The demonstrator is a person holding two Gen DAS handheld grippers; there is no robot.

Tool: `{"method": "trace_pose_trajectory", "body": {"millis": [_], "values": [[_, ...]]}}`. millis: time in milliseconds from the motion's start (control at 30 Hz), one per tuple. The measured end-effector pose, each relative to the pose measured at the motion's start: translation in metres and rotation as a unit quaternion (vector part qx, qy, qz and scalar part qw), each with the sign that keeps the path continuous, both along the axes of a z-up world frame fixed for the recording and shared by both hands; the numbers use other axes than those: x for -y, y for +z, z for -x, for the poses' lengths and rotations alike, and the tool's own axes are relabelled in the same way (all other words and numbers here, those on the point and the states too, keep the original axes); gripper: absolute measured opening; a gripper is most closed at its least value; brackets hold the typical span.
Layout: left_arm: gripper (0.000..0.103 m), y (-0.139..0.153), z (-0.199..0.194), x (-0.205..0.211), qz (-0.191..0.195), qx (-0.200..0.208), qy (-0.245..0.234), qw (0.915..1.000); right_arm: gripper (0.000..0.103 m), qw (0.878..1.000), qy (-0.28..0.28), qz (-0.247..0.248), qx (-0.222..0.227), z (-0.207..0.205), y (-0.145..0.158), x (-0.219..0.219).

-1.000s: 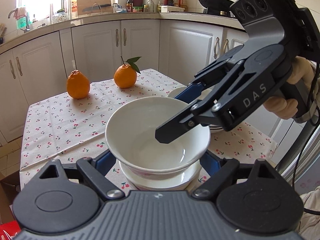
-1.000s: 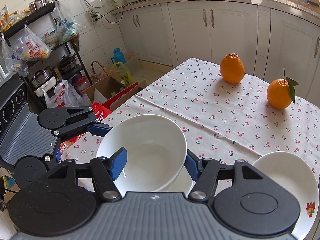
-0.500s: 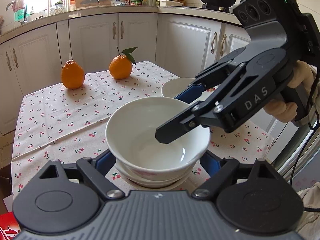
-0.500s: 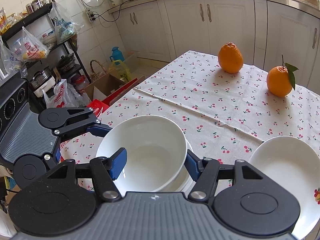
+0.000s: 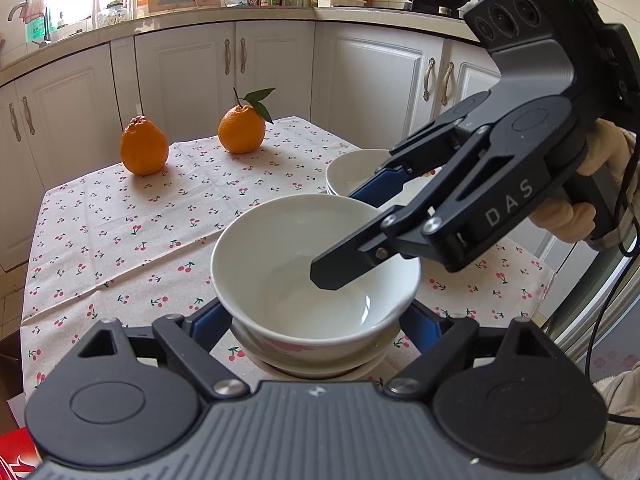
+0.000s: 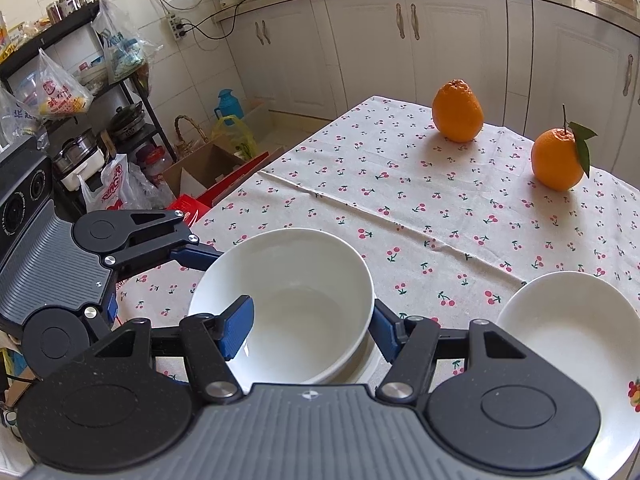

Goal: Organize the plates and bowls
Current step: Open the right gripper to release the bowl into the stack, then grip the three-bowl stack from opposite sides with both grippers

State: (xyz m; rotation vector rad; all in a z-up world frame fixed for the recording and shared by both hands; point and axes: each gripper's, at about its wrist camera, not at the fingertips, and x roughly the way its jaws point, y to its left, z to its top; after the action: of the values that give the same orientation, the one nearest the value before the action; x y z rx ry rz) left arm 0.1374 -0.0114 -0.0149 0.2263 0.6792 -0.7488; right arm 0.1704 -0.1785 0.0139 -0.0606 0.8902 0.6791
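At the lower centre of the left wrist view, a white bowl [image 5: 316, 268] sits nested on another bowl [image 5: 320, 364] on the surface [image 5: 120, 232] with its cherry-print cloth. The right gripper [image 6: 312, 330] is clenched on the top bowl's rim, one finger inside, one outside. The left gripper [image 5: 316, 320] is spread wide, a blue pad on each side of the stack; whether the pads touch it I cannot tell. A second stack of dishes [image 6: 568, 344] lies lower right in the right wrist view. Two oranges [image 5: 144, 151] stand toward the far edge.
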Motion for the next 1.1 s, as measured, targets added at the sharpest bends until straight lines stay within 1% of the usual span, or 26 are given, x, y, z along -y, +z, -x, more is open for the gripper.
{"method": "trace_pose_trajectory", "body": {"millis": [400, 633, 700, 733, 833, 867, 900, 967, 1100], "values": [[0.091, 0.0, -0.001, 0.002, -0.007, 0.002, -0.001, 1.0, 0.068, 1.0, 0.0, 0.003, 0.003, 0.0, -0.001, 0.001], [0.095, -0.001, -0.004, 0.001, -0.006, -0.007, 0.0, 1.0, 0.07, 1.0, 0.003, 0.003, 0.008, 0.001, -0.002, 0.001], [0.096, -0.002, -0.005, 0.001, -0.006, -0.011, -0.001, 0.9999, 0.077, 1.0, 0.002, 0.006, 0.01, 0.001, -0.002, 0.001], [0.097, -0.001, -0.004, 0.0, -0.007, -0.006, -0.001, 1.0, 0.079, 1.0, 0.0, 0.007, 0.013, 0.002, -0.003, 0.001], [0.097, 0.0, -0.003, -0.002, -0.009, -0.004, -0.001, 1.0, 0.091, 1.0, -0.002, 0.011, 0.028, 0.005, -0.001, 0.003], [0.097, 0.0, -0.003, -0.004, -0.008, -0.005, 0.0, 1.0, 0.098, 0.999, -0.004, 0.015, 0.036, 0.007, 0.0, 0.004], [0.097, 0.001, -0.001, -0.005, -0.008, -0.005, -0.001, 1.0, 0.103, 0.999, -0.003, 0.019, 0.046, 0.01, 0.001, 0.004], [0.097, 0.003, 0.002, -0.008, -0.009, -0.003, -0.001, 1.0, 0.103, 0.997, 0.006, 0.027, 0.066, 0.017, 0.003, 0.005], [0.099, 0.007, 0.007, -0.017, -0.005, -0.002, 0.0, 1.0, 0.103, 0.995, 0.026, 0.041, 0.083, 0.031, 0.005, 0.005]]}}
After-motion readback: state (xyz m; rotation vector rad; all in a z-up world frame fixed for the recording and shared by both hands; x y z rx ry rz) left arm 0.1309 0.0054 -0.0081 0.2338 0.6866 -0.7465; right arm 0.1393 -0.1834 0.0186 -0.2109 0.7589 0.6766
